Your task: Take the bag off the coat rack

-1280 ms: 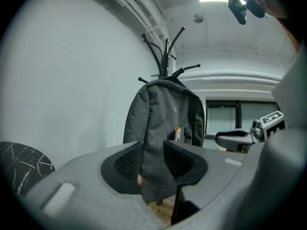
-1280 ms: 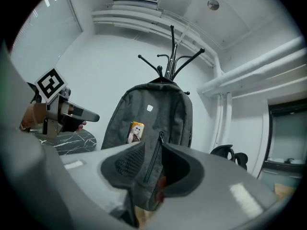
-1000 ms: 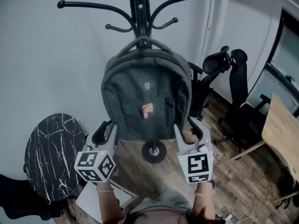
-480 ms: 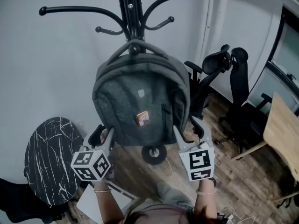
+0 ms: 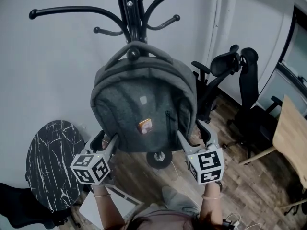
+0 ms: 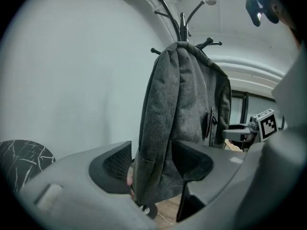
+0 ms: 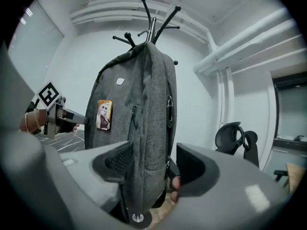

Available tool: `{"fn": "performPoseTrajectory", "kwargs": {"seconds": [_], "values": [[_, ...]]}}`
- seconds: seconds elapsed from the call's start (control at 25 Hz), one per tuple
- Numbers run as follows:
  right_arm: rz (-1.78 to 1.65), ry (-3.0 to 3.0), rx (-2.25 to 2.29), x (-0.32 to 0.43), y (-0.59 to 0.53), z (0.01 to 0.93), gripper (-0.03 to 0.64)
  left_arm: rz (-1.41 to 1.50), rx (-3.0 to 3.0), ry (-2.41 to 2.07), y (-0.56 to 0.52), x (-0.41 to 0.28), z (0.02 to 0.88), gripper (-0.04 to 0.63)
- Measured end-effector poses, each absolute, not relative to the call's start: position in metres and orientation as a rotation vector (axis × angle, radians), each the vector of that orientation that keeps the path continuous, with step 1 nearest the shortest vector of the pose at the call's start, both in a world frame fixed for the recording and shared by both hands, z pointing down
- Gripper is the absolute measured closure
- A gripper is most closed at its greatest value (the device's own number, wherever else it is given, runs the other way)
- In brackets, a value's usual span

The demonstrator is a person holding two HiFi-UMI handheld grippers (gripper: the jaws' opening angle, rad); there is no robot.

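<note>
A grey backpack hangs by its top handle from a hook of the black coat rack; a small picture badge is on its front. My left gripper is at the bag's lower left side and my right gripper at its lower right. Both sets of jaws have just been opening. In the left gripper view the bag's edge stands between the wide jaws of the left gripper. The right gripper likewise straddles the bag's other edge, with a gap to one pad.
A round black marble table stands at lower left against the white wall. Black office chairs and a wooden table are to the right. The rack's round base sits on the wood floor below the bag.
Both grippers have sunk a little along the bag's sides and their jaws stand wider apart. The bag still hangs on its hook.
</note>
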State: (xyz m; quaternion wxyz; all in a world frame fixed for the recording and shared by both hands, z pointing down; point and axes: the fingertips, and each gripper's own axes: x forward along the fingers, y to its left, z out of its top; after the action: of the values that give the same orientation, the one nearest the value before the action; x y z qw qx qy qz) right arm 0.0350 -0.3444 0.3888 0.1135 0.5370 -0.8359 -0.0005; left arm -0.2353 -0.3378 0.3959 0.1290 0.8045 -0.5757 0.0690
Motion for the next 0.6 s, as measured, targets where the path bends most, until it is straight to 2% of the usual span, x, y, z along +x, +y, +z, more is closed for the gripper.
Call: {"fn": "performPoseTrajectory", "kwargs": {"seconds": [0.6], "values": [[0.088, -2.439, 1.478, 0.023, -0.368, 0.421, 0.336, 0.233, 2.330, -1.626, -0.363, -0.227, 0.416, 0.341]]}}
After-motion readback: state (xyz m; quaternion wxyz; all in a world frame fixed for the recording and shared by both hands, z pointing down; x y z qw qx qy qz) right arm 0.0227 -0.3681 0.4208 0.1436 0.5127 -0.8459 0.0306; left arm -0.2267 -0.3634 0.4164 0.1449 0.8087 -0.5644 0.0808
